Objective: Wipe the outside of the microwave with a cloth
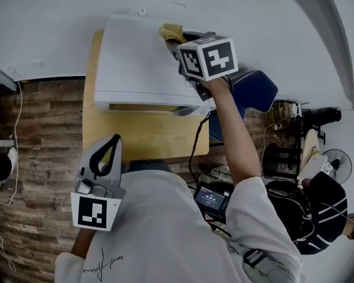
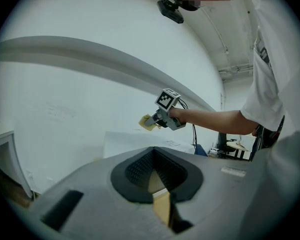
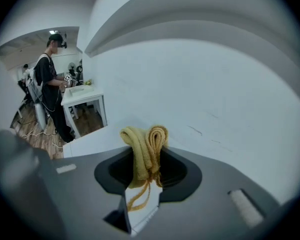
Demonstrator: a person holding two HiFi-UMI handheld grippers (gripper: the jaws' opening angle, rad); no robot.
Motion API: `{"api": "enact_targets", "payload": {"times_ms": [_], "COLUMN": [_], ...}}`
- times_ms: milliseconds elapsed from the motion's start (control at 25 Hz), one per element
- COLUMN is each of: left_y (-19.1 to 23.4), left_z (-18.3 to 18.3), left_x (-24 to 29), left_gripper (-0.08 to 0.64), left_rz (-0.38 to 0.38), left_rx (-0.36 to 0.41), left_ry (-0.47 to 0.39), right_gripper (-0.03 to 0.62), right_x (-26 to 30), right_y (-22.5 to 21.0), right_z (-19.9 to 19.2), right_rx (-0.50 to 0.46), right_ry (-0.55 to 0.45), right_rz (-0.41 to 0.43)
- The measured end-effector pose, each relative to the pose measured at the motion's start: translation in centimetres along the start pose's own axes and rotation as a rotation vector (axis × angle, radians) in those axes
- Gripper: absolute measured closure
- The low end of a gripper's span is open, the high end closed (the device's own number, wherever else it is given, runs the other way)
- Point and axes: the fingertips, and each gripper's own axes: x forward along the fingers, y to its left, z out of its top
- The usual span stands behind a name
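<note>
- Gripping yellow cloth bunched in right gripper, jaws clamped on it, loose strand hanging below.
- Cloth sits over the back right corner of the white microwave top, near the wall; it looks just above the surface, but I can't confirm contact.
- Left gripper low by my torso, jaws closed, nothing in them.
- Risk: only a narrow wad sticks out, so hard jaw tips may scrape the casing.
- Risk: nothing braces the microwave, so a hard push could slide it on the table.
</note>
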Motion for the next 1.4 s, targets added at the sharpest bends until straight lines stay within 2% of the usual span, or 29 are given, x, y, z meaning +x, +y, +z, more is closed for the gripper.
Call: {"api": "enact_targets", "payload": {"times_ms": [320, 600, 840, 1000, 1240, 1400], "left_y": [-1.5, -2.2, -1.9, -1.9, -1.3, 0.3], "left_z": [-0.4, -0.5, -0.5, 0.6, 2.0, 2.6], "left_x": [3.9, 5.4, 5.6, 5.5, 4.6, 3.7], "left_gripper": [0.568, 0.568, 0.568, 0.568, 0.568, 0.568], "left_rz": [-0.095, -0.149, -0.148, -0.164, -0.175, -0.148], "left_rx": [0.021, 0.033, 0.04, -0.016, -0.063, -0.076], "left_ry": [0.034, 0.051, 0.054, 0.036, -0.003, -0.03], "right_gripper": [0.468, 0.468, 0.468, 0.468, 0.468, 0.468], "right_x": [-3.4, -6.0, -6.1, -5.3, -5.0, -4.4], "right_y": [-9.3, -13.8, -14.7, -14.4, -12.8, -11.6], "right_z": [-7.2, -12.6, -16.5, -18.2, -18.2, -17.6], "right_rx": [0.098, 0.082, -0.015, -0.05, -0.028, -0.062], "right_ry": [0.081, 0.19, 0.316, 0.374, 0.362, 0.358], "right_rz": [-0.164, -0.299, -0.37, -0.378, -0.384, -0.394]}}
